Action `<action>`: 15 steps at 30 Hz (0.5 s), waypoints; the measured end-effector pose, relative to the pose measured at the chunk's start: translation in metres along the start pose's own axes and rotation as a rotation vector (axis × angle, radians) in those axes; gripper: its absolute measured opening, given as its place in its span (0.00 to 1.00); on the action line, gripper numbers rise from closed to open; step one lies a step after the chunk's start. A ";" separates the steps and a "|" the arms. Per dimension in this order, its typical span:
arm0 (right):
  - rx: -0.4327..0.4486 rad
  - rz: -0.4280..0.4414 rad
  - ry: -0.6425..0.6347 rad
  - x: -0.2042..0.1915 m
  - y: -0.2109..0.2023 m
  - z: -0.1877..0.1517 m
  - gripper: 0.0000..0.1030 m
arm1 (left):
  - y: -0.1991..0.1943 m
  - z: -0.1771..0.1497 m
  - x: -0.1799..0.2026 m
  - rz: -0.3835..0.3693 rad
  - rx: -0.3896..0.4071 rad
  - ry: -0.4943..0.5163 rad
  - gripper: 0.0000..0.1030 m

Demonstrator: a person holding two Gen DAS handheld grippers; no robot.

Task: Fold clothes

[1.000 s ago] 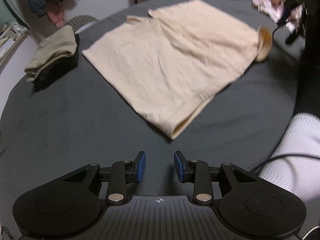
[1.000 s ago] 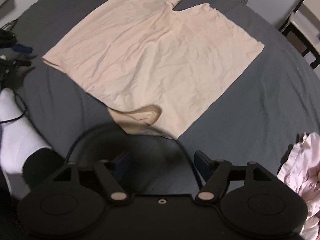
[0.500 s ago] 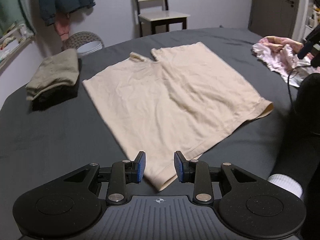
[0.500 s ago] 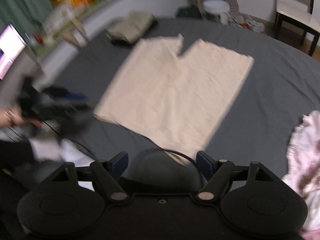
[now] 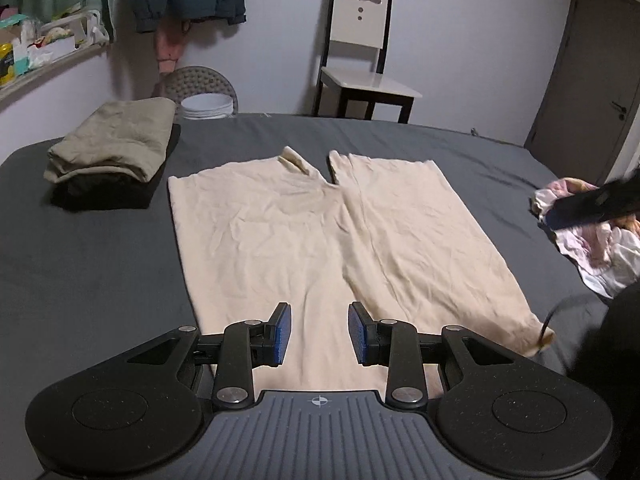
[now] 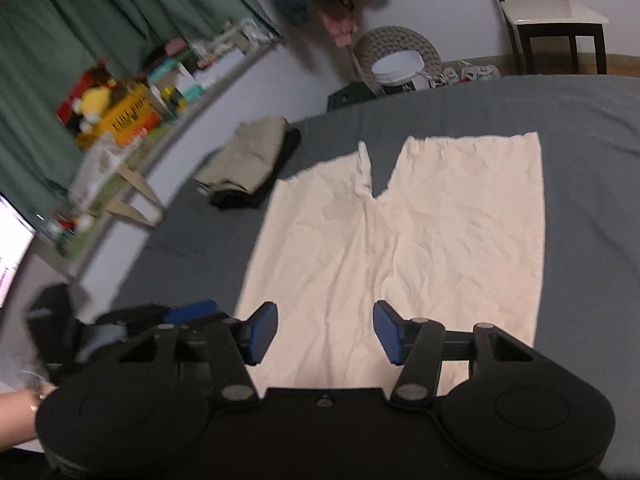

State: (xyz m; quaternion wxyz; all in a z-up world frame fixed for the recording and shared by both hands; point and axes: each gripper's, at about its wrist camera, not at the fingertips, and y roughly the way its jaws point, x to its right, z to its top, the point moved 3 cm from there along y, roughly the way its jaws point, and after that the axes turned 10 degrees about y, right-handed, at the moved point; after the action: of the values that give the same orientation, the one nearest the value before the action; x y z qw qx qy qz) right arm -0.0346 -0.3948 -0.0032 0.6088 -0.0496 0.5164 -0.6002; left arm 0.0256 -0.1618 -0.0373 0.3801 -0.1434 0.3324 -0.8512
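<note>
Cream shorts (image 5: 332, 236) lie spread flat on the grey bed (image 5: 100, 260), waistband nearest both tools. Left gripper (image 5: 319, 338) and right gripper (image 6: 325, 334) hover above that near edge, fingers spread apart, holding nothing.

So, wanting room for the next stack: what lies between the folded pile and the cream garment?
Only bare grey sheet between the folded pile and cream garment; the left wrist view shows it.
</note>
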 end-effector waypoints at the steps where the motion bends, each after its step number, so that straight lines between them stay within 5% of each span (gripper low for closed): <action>1: -0.006 0.000 -0.002 0.000 0.010 -0.001 0.51 | 0.004 0.000 -0.002 0.003 0.004 0.002 0.31; 7: -0.002 0.010 -0.003 -0.005 0.056 0.020 0.51 | 0.024 0.006 -0.033 0.010 0.034 -0.045 0.31; 15: 0.133 -0.187 -0.057 0.027 0.093 0.081 0.52 | 0.047 0.036 -0.078 -0.012 0.117 0.009 0.36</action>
State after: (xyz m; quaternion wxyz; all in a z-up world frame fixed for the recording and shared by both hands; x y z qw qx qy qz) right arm 0.0773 -0.4363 -0.0443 0.5667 -0.0741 0.4508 -0.6857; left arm 0.1211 -0.1435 -0.0421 0.3814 -0.1187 0.2828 -0.8721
